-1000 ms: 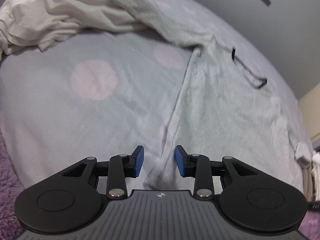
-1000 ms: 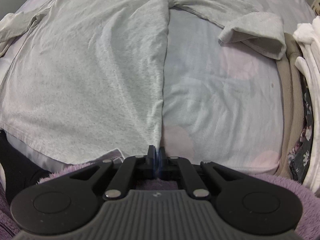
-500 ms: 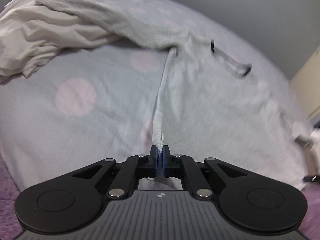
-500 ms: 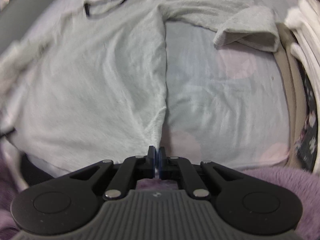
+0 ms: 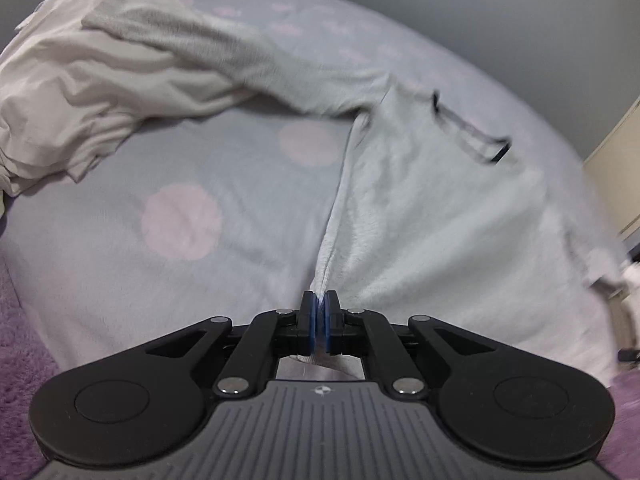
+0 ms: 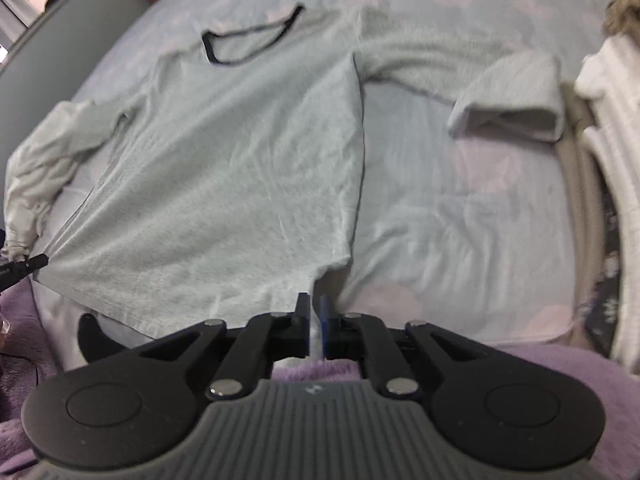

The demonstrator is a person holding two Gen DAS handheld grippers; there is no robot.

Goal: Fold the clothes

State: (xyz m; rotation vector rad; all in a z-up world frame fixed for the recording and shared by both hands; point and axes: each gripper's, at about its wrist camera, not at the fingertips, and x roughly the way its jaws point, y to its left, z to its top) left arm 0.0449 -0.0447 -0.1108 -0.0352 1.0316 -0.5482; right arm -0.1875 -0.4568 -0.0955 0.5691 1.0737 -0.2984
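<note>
A light grey long-sleeved shirt [image 6: 240, 168] with a black neckline [image 6: 248, 38] lies spread on the bed. My left gripper [image 5: 319, 322] is shut on the shirt's bottom left hem corner [image 5: 326, 256]; the shirt [image 5: 432, 216] stretches away to the right, its left sleeve [image 5: 224, 52] over a white garment. My right gripper [image 6: 315, 330] is shut on the bottom right hem corner [image 6: 320, 276]. The right sleeve [image 6: 508, 92] lies folded back on itself. The hem is lifted taut between both grippers.
The bed has a pale blue sheet with pink dots [image 5: 182, 222]. A crumpled white garment [image 5: 72, 96] lies at the left. Stacked white and beige clothes [image 6: 612, 168] sit at the right edge. A purple fuzzy blanket [image 6: 540, 364] runs along the near edge.
My left gripper closed on the shirt's hem corner and lifted it. Both grippers have risen and pulled back, so more of the shirt shows and the hem is stretched.
</note>
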